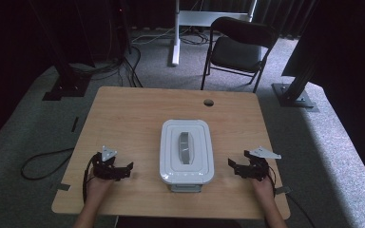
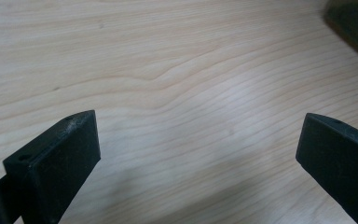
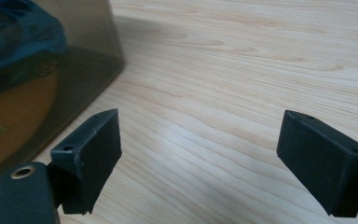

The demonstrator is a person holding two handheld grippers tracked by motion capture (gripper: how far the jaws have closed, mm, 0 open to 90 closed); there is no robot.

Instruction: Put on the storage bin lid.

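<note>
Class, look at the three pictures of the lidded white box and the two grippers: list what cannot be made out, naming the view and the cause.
- High view: what the box holds; its white lid covers it.
- Right gripper view: the things behind the box wall; tinted, close, blurred and cut off by the left edge.
- High view: the front latch is too small to tell whether it is fastened.
- Left gripper view: the dark shape at the top right corner; cut off.
</note>
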